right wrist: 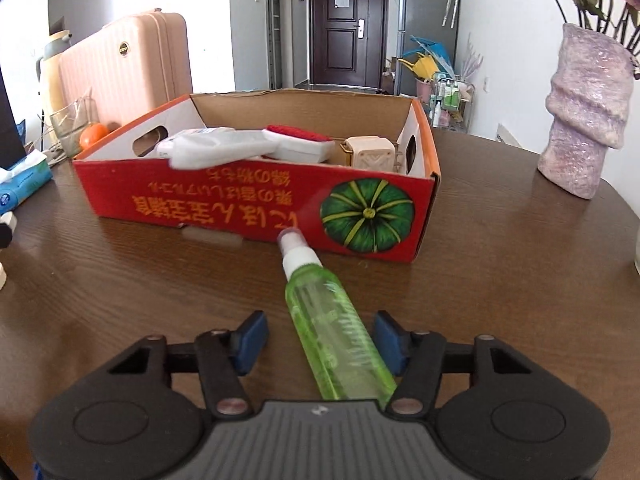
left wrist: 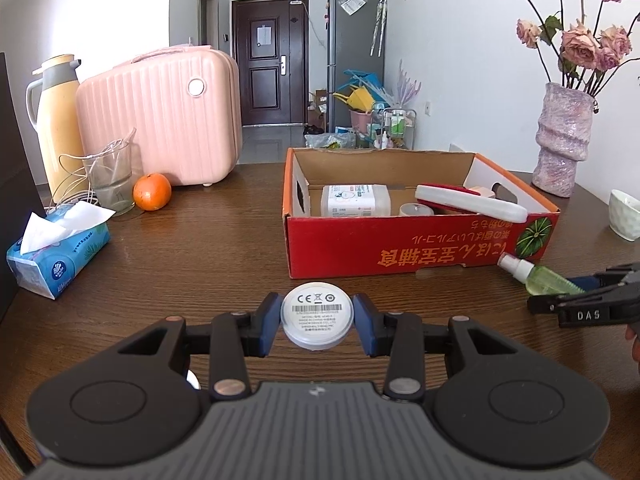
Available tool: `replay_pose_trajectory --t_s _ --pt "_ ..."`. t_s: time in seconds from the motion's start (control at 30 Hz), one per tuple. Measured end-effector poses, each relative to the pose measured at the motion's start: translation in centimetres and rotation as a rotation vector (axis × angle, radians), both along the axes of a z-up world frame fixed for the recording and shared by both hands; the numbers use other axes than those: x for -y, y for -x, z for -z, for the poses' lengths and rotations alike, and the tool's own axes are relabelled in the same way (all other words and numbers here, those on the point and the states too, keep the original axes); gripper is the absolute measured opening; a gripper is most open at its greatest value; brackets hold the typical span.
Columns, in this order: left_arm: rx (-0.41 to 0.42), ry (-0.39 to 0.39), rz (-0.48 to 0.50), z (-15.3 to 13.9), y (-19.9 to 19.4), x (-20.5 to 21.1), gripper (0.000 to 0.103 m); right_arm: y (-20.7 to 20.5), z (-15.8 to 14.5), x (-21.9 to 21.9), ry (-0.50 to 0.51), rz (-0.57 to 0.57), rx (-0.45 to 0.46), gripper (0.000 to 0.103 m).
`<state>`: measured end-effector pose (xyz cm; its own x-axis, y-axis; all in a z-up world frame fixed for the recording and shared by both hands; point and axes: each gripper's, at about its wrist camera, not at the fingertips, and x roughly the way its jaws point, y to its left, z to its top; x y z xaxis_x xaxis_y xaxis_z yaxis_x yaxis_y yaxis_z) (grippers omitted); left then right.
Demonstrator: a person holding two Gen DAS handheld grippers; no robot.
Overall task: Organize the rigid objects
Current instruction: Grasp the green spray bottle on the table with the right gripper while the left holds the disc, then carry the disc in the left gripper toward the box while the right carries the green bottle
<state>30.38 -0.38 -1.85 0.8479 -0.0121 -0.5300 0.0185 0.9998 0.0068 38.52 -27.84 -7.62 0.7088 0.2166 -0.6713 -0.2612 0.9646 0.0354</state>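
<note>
The left gripper (left wrist: 317,322) clamps a round white disc (left wrist: 317,314) (label side up) just above the table (left wrist: 192,256), in front of the red box (left wrist: 400,240). The right gripper (right wrist: 320,342) stands partly open around a green spray bottle (right wrist: 336,332) lying on the table near the box's right front corner; the right pad touches it, the left stands apart.

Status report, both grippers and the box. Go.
Left gripper shut on white puck. Right gripper open, fingers straddling green spray bottle lying on table. Box ahead, part filled, path clear.
</note>
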Motion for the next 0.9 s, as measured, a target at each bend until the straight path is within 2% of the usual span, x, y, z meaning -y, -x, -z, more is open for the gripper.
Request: replay_pose_trajectory --t_s 0.07,0.13,0.37,0.67,0.9 --pt "0.002 0.0 0.003 -0.1 0.2 0.1 0.04 0.6 -0.1 -0.4 -0.007 0.009 0.005 0.037" --pt "0.006 -0.001 0.004 -0.1 0.3 0.2 0.04 1.1 -0.2 -0.9 -0.018 0.019 0.009 0.031" --pt "0.026 -0.003 0.009 -0.4 0.9 0.3 0.04 2.8 -0.1 -2.6 -0.04 0.056 0.036 0.03" --pt "0.038 0.001 0.011 -0.6 1.3 0.2 0.04 4.5 -0.6 -2.7 -0.128 0.099 0.053 0.03" --pt "0.048 0.003 0.012 -0.8 1.6 0.2 0.04 6.2 -1.2 -2.9 -0.157 0.112 0.078 0.03"
